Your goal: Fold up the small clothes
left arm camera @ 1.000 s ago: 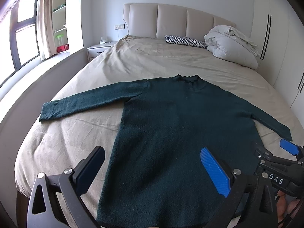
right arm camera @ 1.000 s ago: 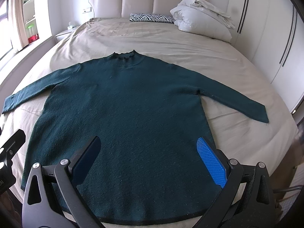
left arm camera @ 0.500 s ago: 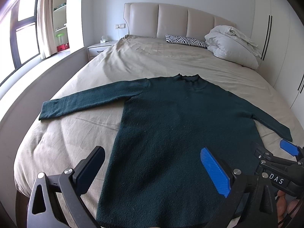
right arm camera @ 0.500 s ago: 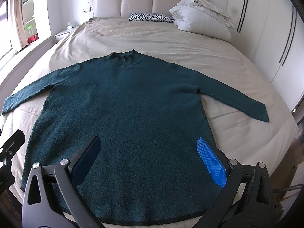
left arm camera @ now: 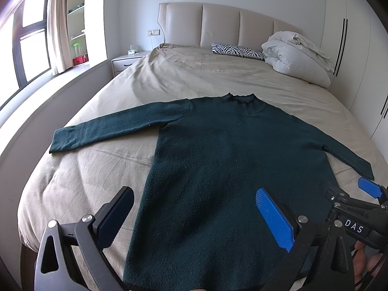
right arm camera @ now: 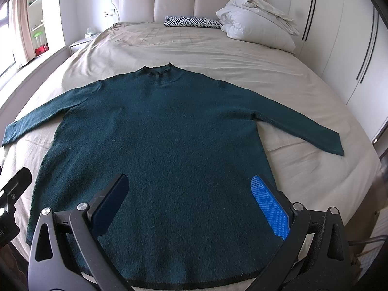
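A dark green long-sleeved sweater (left arm camera: 230, 160) lies flat and face up on the beige bed (left arm camera: 189, 80), collar toward the headboard, both sleeves spread out. It fills the right wrist view (right arm camera: 169, 133). My left gripper (left arm camera: 194, 208) is open and empty, held above the sweater's lower left part. My right gripper (right arm camera: 189, 194) is open and empty above the hem's middle and right side. The right gripper also shows at the right edge of the left wrist view (left arm camera: 351, 208).
A white duvet bundle (left arm camera: 295, 55) and a zebra-print pillow (left arm camera: 237, 51) lie by the padded headboard (left arm camera: 225, 24). A nightstand (left arm camera: 128, 60) and window ledge stand left of the bed. White wardrobe doors (right arm camera: 351, 36) run along the right.
Both grippers have drifted very slightly; the sweater has not moved.
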### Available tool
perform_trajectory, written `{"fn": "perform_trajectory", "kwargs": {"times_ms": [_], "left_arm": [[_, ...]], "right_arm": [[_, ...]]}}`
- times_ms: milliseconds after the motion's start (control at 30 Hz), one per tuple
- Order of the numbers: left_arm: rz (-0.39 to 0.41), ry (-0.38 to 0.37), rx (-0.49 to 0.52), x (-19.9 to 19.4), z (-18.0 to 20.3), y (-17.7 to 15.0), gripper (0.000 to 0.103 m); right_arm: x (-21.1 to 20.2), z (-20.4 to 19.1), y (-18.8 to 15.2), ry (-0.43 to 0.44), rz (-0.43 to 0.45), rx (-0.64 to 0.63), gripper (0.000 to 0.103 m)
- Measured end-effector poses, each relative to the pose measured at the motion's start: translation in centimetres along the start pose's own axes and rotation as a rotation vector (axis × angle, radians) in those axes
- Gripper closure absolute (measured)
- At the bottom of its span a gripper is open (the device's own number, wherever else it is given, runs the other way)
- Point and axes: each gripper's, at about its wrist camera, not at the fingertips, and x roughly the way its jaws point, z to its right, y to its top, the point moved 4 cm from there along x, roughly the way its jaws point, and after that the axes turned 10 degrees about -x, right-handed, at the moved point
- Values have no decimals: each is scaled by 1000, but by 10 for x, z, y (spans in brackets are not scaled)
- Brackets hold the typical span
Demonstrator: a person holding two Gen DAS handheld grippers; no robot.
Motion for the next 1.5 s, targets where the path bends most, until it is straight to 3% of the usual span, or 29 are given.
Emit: {"fn": "perform_trajectory", "kwargs": {"times_ms": [1500], "left_arm": [[-28, 8, -11, 10, -1, -4, 0]], "right_arm": [[14, 0, -1, 6, -16, 4, 0]]}}
